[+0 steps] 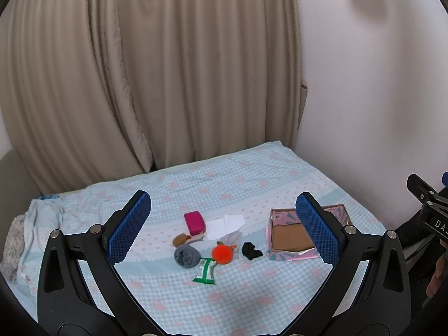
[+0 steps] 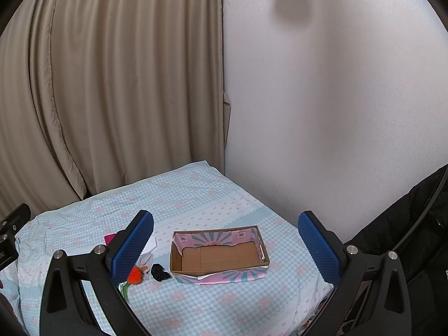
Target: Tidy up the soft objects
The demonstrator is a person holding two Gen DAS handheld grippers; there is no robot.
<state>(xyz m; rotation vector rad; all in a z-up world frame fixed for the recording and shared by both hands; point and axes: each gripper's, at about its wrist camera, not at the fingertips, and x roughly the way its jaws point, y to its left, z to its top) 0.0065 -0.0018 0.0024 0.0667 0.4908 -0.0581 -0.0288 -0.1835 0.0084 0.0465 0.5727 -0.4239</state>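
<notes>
Soft items lie in a cluster mid-bed: a grey rolled sock (image 1: 185,256), an orange pompom (image 1: 222,254), a black scrunchie (image 1: 251,250), a brown plush piece (image 1: 180,240), a magenta pouch (image 1: 194,222), a green-white packet (image 1: 205,272) and white tissue (image 1: 226,225). An open empty cardboard box (image 2: 218,254) with pink trim stands to their right. My left gripper (image 1: 224,229) is open and empty, held above the cluster. My right gripper (image 2: 225,247) is open and empty, above the box. The pompom (image 2: 135,275) and scrunchie (image 2: 160,272) also show left of the box.
The bed (image 1: 252,294) has a blue checked sheet with pink flowers. Beige curtains (image 1: 140,70) hang behind it and a white wall (image 2: 322,98) stands at the right. Bundled cloth (image 1: 33,224) lies at the bed's left end. A dark jacket (image 2: 406,224) is at far right.
</notes>
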